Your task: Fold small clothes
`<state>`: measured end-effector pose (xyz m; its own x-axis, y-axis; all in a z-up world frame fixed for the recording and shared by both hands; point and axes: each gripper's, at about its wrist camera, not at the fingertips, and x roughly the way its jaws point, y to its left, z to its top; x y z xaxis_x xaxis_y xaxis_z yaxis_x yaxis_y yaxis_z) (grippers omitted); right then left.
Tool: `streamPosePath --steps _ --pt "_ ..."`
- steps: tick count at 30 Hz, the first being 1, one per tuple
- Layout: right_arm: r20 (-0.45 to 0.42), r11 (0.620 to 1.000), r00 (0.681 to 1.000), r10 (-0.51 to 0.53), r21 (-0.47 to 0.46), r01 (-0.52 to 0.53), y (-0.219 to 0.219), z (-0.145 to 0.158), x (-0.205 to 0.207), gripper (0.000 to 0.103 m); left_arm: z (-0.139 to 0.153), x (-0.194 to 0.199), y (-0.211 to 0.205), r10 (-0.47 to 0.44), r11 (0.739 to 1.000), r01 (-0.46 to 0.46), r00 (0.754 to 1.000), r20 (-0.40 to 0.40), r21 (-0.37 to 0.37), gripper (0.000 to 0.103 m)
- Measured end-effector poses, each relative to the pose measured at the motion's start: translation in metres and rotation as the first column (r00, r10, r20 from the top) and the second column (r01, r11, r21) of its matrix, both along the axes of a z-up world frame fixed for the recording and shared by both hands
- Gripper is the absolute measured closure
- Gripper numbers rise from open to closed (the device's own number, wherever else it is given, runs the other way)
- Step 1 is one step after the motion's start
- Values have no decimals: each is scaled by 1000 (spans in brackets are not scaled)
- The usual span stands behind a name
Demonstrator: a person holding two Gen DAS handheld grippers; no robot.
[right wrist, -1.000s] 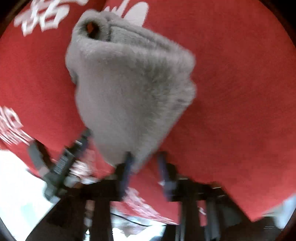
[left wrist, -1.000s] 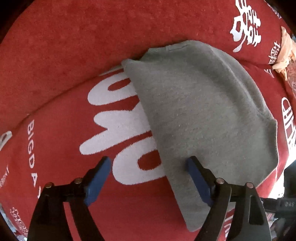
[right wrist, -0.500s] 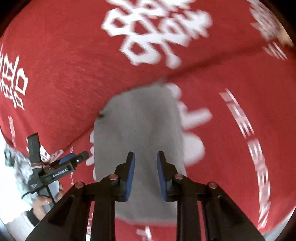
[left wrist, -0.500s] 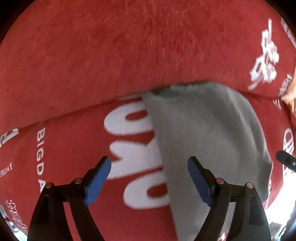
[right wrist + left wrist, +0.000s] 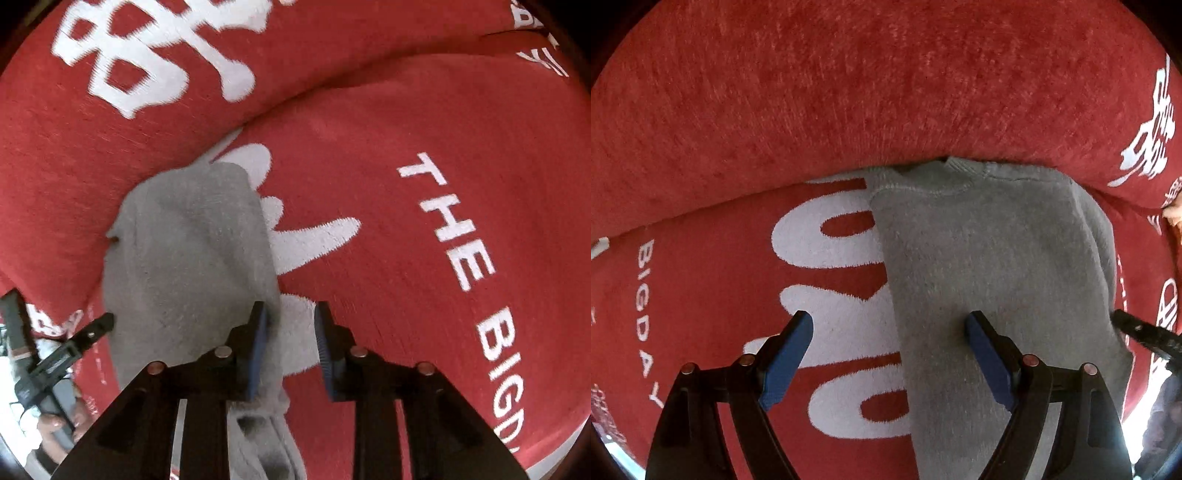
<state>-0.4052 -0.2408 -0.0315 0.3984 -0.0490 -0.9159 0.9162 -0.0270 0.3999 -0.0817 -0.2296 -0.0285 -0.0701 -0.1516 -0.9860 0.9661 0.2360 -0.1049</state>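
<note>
A small grey fleece garment (image 5: 990, 266) lies folded flat on a red sofa cover (image 5: 849, 110), its collar end against the backrest. My left gripper (image 5: 890, 354) is wide open and empty above the garment's left edge. In the right wrist view the same garment (image 5: 192, 258) lies to the left. My right gripper (image 5: 290, 347) hangs over its right edge with the jaws partly open and nothing held between them; the left fingertip (image 5: 258, 332) is at the cloth edge.
The red cover carries large white letters (image 5: 834, 288) and the words THE BIGDAY (image 5: 461, 258). The sofa's backrest (image 5: 147, 92) rises just behind the garment. The other gripper's body (image 5: 55, 362) shows at the lower left of the right wrist view.
My right gripper let go of the bunched grey garment, which now lies flat on the seat, and its jaws have opened a little. My left gripper stayed open, shifting slightly over the garment's left edge.
</note>
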Motion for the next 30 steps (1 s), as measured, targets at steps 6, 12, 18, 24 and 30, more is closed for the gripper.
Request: streamPosePath --steps 6,12,18,24,30 --pt "60 1000 998 10 20 -11 11 11 -17 69 13 -1 5 4 1000 -4 1000 11 24 17" --pt "138 998 990 -19 59 11 6 16 -39 50 31 -7 21 10 1000 -11 1000 14 27 17" --pt "240 994 970 -50 105 25 -3 5 -41 38 32 1 30 26 999 -24 996 -87 29 17" --pt "397 979 916 -50 201 -34 -15 -20 -41 28 11 17 44 41 996 -3 902 -429 88 17" --pt "508 960 861 11 235 -151 -28 -41 -17 28 -8 -6 40 -5 993 65 867 -499 103 17"
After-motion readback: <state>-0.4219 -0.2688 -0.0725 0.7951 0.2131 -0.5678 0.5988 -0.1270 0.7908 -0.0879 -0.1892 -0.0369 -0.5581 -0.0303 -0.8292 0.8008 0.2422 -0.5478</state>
